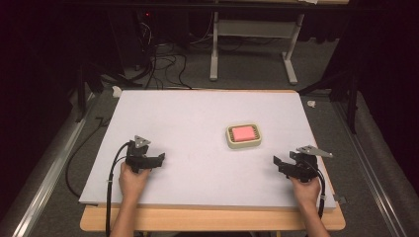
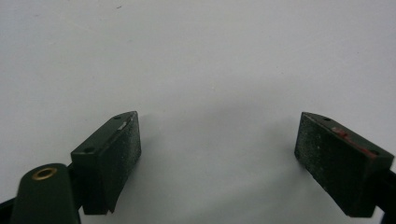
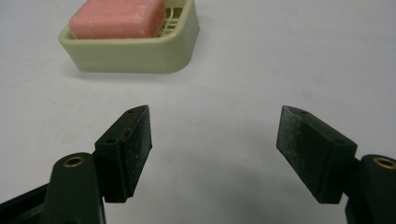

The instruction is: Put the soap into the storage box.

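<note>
- Step in hand: judged as the approach. Both grippers rest low on the white sheet (image 1: 197, 148) near the person's edge of the table (image 1: 212, 219), and neither holds anything.
- Left gripper (image 1: 159, 159): jaws spread apart with bare white surface between the pads (image 2: 122, 149); it sits at the left, well apart from the dish.
- Right gripper (image 1: 276, 161): jaws parted, nothing between them in the right gripper view; pads (image 3: 137, 140) clear of every object. It points toward the dish, which lies ahead and to the upper left in that view.
- Soap dish (image 1: 243, 136): cream, rounded, ribbed inside; it stands right of centre on the sheet, nearer the right gripper than the left.
- Soap bar (image 3: 119, 18): pink, rectangular, lying flat inside the dish, touching its ribs.
- Next move, as a judgement: the right gripper likely needs to travel forward to the dish, line its jaws across the bar or the dish wall, then close. The bar may be slippery, so a square grip seems wise.
- Count: grippers, two; hands, two; soap dishes, one; soap bars, one; white sheets, one; tables, one.
</note>
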A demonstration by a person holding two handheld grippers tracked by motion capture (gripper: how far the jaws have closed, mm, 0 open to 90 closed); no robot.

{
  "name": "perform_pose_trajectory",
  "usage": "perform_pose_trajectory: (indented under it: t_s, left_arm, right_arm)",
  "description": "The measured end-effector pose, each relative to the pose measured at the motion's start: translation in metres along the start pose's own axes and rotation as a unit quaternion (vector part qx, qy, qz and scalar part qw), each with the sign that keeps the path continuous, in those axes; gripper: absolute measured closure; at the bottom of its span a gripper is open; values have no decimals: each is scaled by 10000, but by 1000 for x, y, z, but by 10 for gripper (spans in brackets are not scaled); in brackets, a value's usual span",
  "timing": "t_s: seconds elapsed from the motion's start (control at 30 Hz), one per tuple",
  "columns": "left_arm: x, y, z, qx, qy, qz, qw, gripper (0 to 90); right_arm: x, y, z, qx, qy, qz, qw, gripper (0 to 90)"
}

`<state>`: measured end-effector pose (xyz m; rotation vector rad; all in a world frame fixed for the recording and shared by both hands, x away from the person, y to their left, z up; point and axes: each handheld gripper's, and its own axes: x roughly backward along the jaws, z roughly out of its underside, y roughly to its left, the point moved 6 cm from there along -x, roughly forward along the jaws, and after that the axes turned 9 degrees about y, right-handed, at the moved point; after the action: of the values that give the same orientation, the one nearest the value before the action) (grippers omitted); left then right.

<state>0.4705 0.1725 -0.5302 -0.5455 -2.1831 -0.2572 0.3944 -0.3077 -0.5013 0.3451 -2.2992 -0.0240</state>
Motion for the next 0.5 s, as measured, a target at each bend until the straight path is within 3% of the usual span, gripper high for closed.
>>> perform_pose_trajectory:
  t_s: [0.17,0.5]
  left_arm:
    - [0,0,0,2,-7,-5,10000,150]
    - [0,0,0,2,-7,-4,10000,150]
  right_arm:
    - [-8,-1,4,127,141,106,9998,268]
    - [-15,-2,6,113,315,291,9990,268]
